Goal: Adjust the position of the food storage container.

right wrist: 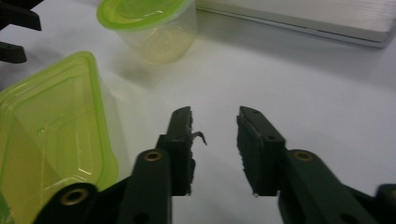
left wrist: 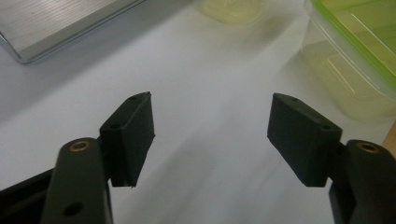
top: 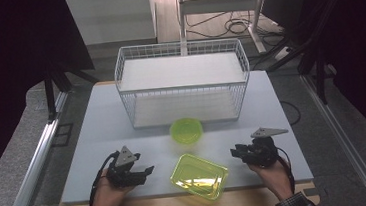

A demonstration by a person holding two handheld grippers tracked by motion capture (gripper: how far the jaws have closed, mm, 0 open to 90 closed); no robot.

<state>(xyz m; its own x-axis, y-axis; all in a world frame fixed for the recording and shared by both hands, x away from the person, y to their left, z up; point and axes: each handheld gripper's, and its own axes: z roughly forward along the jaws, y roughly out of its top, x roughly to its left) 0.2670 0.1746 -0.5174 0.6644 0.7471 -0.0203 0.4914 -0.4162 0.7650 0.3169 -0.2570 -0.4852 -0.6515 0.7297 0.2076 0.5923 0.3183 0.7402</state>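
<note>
Grippers sit nearest me: my left gripper (top: 149,170) spread wide and empty, my right gripper (top: 234,152) parted more narrowly, also empty. Between them lies the rectangular green-lidded container (top: 199,176). Beyond it stands the round lidded tub (top: 186,130), then the wire basket (top: 182,82).

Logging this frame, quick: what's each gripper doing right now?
Left gripper: open, holding nothing.
Right gripper: open, holding nothing.

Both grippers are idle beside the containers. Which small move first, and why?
Probably ease the right gripper left toward the rectangular container: its jaws stand open on nothing, and that green-lidded box lies just beside it, nearer than the round container.
</note>
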